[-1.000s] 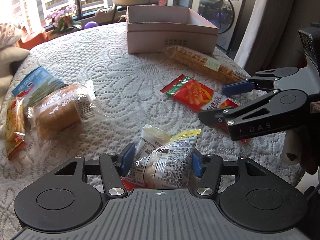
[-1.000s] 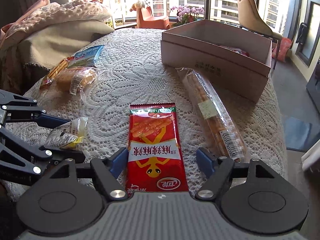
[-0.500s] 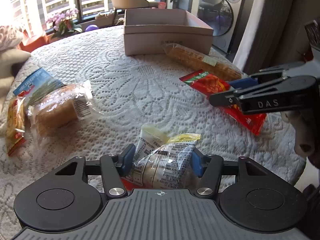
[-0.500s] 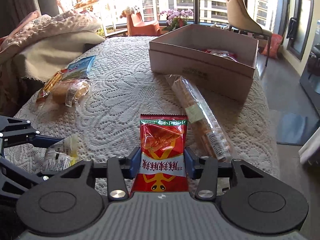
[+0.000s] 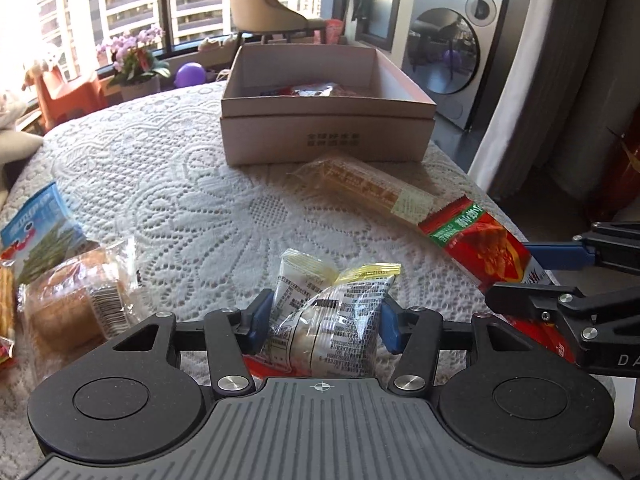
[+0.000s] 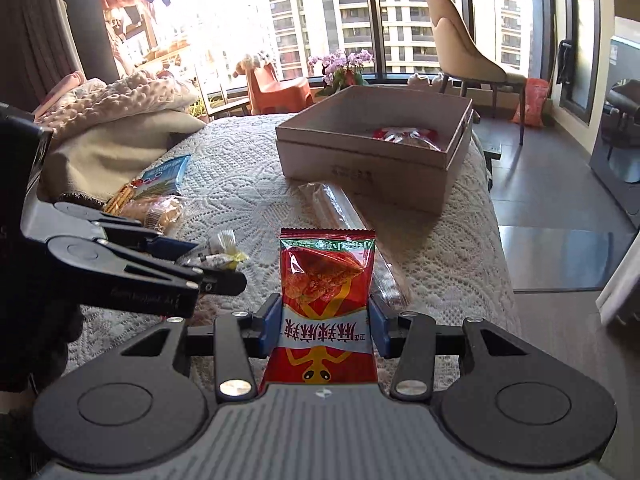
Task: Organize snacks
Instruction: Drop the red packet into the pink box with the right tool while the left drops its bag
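Note:
My left gripper point(image 5: 322, 322) is shut on small clear-and-yellow snack packets point(image 5: 332, 320), held above the lace tablecloth. My right gripper point(image 6: 324, 326) is shut on a red snack packet point(image 6: 326, 300), lifted off the table; it shows at the right of the left wrist view point(image 5: 480, 244). The open pink cardboard box point(image 5: 326, 144) stands at the far side with a few snacks inside; it also shows in the right wrist view point(image 6: 360, 164). A long clear biscuit pack point(image 5: 368, 188) lies in front of the box.
A wrapped bread roll point(image 5: 76, 304), a blue packet point(image 5: 36, 240) and an orange packet point(image 5: 6, 300) lie at the left on the lace-covered table point(image 5: 180, 200). The table's right edge drops to the floor. A pile of blankets point(image 6: 112, 120) lies beyond the left side.
My right gripper shut on the red packet and lifted it off the table. Both grippers have moved toward the box, each with its packets.

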Motion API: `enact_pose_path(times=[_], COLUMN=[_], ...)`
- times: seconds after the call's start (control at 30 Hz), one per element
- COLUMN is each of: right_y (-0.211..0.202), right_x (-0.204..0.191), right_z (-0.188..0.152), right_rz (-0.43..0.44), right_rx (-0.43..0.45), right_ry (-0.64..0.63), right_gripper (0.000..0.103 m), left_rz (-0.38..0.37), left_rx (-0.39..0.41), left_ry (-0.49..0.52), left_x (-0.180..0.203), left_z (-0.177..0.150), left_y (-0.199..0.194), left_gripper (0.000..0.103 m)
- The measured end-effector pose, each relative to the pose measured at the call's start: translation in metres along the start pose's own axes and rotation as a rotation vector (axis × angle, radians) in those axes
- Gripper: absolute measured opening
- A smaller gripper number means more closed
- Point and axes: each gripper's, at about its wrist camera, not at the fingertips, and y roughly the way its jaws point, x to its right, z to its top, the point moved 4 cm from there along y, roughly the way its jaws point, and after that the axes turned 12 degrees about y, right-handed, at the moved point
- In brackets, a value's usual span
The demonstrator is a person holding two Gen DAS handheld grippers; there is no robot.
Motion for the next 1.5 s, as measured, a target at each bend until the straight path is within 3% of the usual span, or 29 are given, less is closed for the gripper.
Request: enact_pose_path(times=[0.27,0.53,0.67,0.77,0.83,0.9,0.93,1.03,1.07,1.13,1.3,1.5], right_y=[-0.007,-0.01,-0.015,-0.019,-0.014,0.0,0.008,0.047,0.063,0.09,0.095,0.062], right_x=[-0.002,-0.009,-0.009,-0.008,-0.009,-0.009,-0.009,-0.006,-0.001,0.01,0.033,0.03], right_z=[0.01,0.042,0.082,0.13,0.166,0.199,0.212,0.24,0.244,0.246,0.225,0.17], right_rz=[0.008,-0.002,-0.02,-0.026,-0.028,-0.042,-0.05,-0.084,-0.096,-0.132,-0.14,-0.072], right_rx=[0.033,0.089,0.156,0.224,0.25,0.258,0.255,0.237,0.224,0.153,0.116,0.097], right_ry=[-0.003,-0.023,-0.042,-0.048,-0.041,-0.023,-0.015,-0.006,0.011,0.057,0.09,0.061], right_gripper=[0.045,0.045,0.045,0.045,0.045,0.045,0.045,0.049,0.055,0.059,0.059,0.066], left_rz=[-0.018,-0.055,-0.051,-0.038,-0.078,-0.135,-0.17,-0.199,-0.201,-0.166,-0.177,-0.058], left_rx=[0.071,0.144,0.244,0.38,0.486,0.539,0.522,0.272,0.233,0.237,0.313,0.292], left_ry=[-0.03,-0.093,-0.084,-0.063,-0.071,-0.106,-0.138,-0.238,-0.213,-0.167,-0.233,-0.19], left_x=[-0.008,-0.031,-0.047,-0.061,-0.071,-0.083,-0.09,-0.103,-0.101,-0.101,-0.122,-0.138], left_z=[0.003,0.019,0.06,0.107,0.138,0.163,0.173,0.183,0.183,0.181,0.16,0.094], left_y=[-0.02,-0.025,-0.029,-0.038,-0.04,-0.026,-0.007,0.075,0.091,0.103,0.07,0.003], left_gripper=[0.058,0.058,0.058,0.059,0.059,0.06,0.061,0.057,0.057,0.057,0.057,0.057])
